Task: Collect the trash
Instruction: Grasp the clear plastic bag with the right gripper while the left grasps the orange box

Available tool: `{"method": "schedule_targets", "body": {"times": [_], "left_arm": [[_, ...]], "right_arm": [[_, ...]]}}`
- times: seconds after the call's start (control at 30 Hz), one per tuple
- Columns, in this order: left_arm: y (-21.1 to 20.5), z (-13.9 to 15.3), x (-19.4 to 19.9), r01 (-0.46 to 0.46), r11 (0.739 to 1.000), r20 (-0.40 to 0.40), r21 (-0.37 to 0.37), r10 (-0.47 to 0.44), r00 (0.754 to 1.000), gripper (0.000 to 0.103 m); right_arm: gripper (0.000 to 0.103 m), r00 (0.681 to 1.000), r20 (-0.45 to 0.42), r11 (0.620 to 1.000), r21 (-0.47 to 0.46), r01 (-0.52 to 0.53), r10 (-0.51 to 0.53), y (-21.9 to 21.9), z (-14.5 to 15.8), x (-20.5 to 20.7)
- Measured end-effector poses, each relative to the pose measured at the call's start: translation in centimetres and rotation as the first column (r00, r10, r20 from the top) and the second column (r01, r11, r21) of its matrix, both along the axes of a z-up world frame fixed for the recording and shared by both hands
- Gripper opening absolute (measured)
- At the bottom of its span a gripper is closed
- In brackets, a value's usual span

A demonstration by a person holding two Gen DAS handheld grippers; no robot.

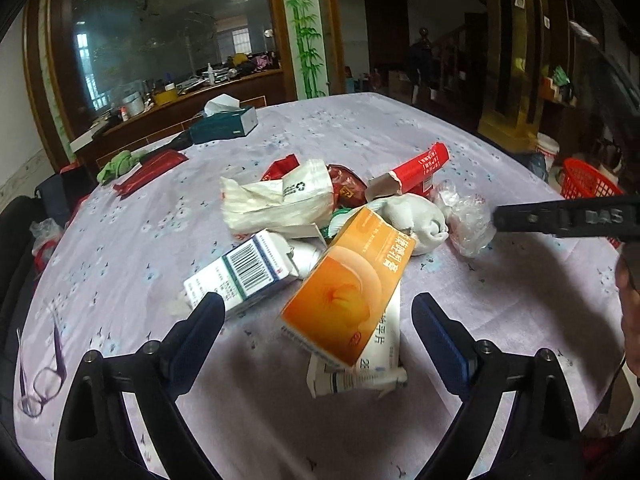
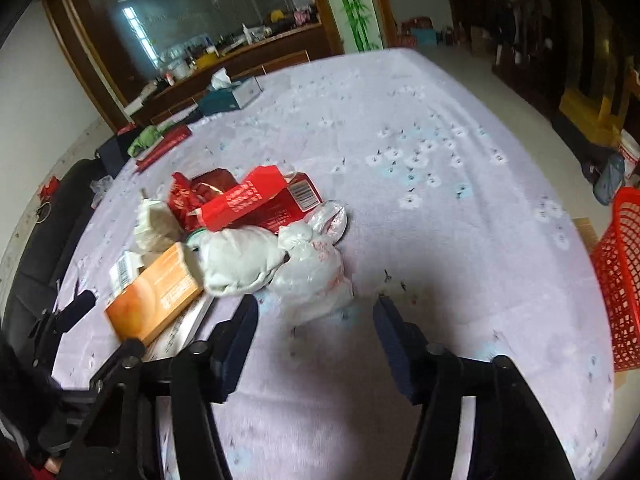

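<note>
A pile of trash lies mid-table on the lilac flowered cloth (image 1: 400,128). My left gripper (image 1: 320,316) is open, and the near end of a tilted orange box (image 1: 344,292) sits between its fingers without touching them. Around it lie a white barcode box (image 1: 244,276), a crumpled white paper bag (image 1: 276,204), a red carton (image 1: 416,168), a white wad (image 1: 412,216) and a flat white box (image 1: 360,372). My right gripper (image 2: 316,314) is open just short of a clear plastic bag (image 2: 316,276); one of its fingers (image 1: 520,218) shows touching that bag (image 1: 464,220).
A red mesh basket (image 2: 620,272) stands past the table's right edge. A teal tissue box (image 1: 224,122), green cloth (image 1: 116,164) and red packet (image 1: 148,172) lie at the far left. Glasses (image 1: 44,384) rest near the left edge. A person's arm is at the right.
</note>
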State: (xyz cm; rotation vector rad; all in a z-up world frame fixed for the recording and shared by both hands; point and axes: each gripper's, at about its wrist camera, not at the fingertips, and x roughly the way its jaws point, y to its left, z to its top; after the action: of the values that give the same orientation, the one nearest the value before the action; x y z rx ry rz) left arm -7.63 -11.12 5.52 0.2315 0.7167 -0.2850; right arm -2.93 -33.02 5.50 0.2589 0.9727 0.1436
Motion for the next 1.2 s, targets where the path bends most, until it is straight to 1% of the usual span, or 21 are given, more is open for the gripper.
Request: {"method": "schedule_targets", "body": {"times": [0.03,0.1,0.13,0.17,0.2,0.23,0.27,0.3,0.33,0.37,0.47,0.53,0.63,0.73,0.83,0.97,1.03,1.2], "left_arm": [[-0.2,-0.1,0.3,0.003,1.000,0.001,0.009,-0.003,1.000,0.092],[-0.4,-0.4,1.0,-0.001,1.000,-0.006,0.027,0.001,1.000,0.082],[-0.4,-0.6,1.4,0.003,1.000,-0.020,0.027,-0.003,1.000,0.076],[-0.3,-0.8,1.7,0.010,1.000,-0.031,0.014,-0.009,0.999,0.075],[-0.3,-0.9,2.0,0.011,1.000,-0.040,0.005,-0.011,0.999,0.073],[-0.2,-1.0,2.0,0.013,1.000,-0.045,0.001,-0.012,0.999,0.064],[-0.2,-1.0,2.1,0.009,1.000,-0.046,0.000,-0.009,0.999,0.058],[-0.1,-0.9,2.0,0.005,1.000,-0.036,-0.006,-0.005,0.999,0.056],[0.0,-0.7,1.8,0.005,1.000,-0.027,-0.017,-0.006,1.000,0.050],[0.1,-0.6,1.8,0.008,1.000,-0.024,-0.028,-0.008,1.000,0.045],[0.7,-0.1,1.6,0.006,0.997,-0.027,-0.082,-0.009,1.000,0.036],[0.7,0.0,1.7,0.010,0.996,-0.031,-0.087,-0.013,0.999,0.035],[0.5,0.0,1.4,0.018,0.995,-0.045,-0.096,-0.022,0.999,0.033],[0.3,-0.1,1.0,0.041,0.992,-0.067,-0.118,-0.050,0.997,0.030],[-0.3,-0.2,0.3,0.092,0.987,-0.089,-0.135,-0.105,0.991,0.030],[-1.9,-0.5,-0.4,0.159,0.981,-0.086,-0.111,-0.169,0.982,0.030],[-2.5,-0.9,-0.3,0.165,0.981,-0.095,-0.098,-0.174,0.980,0.030],[-3.3,-2.0,1.2,0.143,0.986,-0.135,-0.090,-0.154,0.979,0.029]], "right_arm": [[0.059,1.000,-0.012,1.000,0.007,0.001,0.000,0.1,-0.4,0.6],[0.057,0.999,-0.031,1.000,0.014,0.011,-0.011,0.2,-1.1,1.7],[0.056,0.999,-0.040,1.000,0.014,0.011,-0.010,0.2,-1.5,2.1],[0.054,0.999,-0.053,1.000,0.017,0.006,-0.005,0.4,-1.9,2.4],[0.043,0.998,-0.064,1.000,0.031,0.002,0.000,0.4,-2.3,2.6],[0.035,0.997,-0.072,0.999,0.039,-0.003,0.006,0.5,-2.5,2.7],[0.035,0.997,-0.071,0.999,0.034,-0.009,0.012,0.7,-2.6,2.6],[0.031,0.998,-0.054,1.000,0.024,-0.012,0.013,0.8,-2.4,2.3],[0.027,0.999,-0.043,1.000,0.018,-0.014,0.015,0.8,-2.2,2.1],[0.027,0.999,-0.031,1.000,0.018,-0.015,0.015,0.8,-2.0,1.7],[0.025,1.000,0.003,1.000,0.023,-0.014,0.014,0.6,-1.2,0.8],[0.024,0.999,0.029,1.000,0.009,-0.016,0.016,0.7,-0.6,0.0],[0.024,0.998,0.053,1.000,0.014,-0.024,0.023,0.6,0.0,-1.2],[0.024,0.997,0.076,1.000,0.009,-0.025,0.024,0.5,0.5,-2.3],[0.024,0.996,0.084,0.999,0.019,-0.028,0.027,0.2,0.8,-3.1],[0.024,0.996,0.086,1.000,0.018,-0.023,0.022,-0.3,0.6,-3.9],[0.024,0.996,0.083,1.000,0.020,-0.019,0.018,-0.5,0.4,-4.2],[0.024,0.997,0.079,0.999,0.035,-0.017,0.014,-1.0,0.1,-4.8]]}}
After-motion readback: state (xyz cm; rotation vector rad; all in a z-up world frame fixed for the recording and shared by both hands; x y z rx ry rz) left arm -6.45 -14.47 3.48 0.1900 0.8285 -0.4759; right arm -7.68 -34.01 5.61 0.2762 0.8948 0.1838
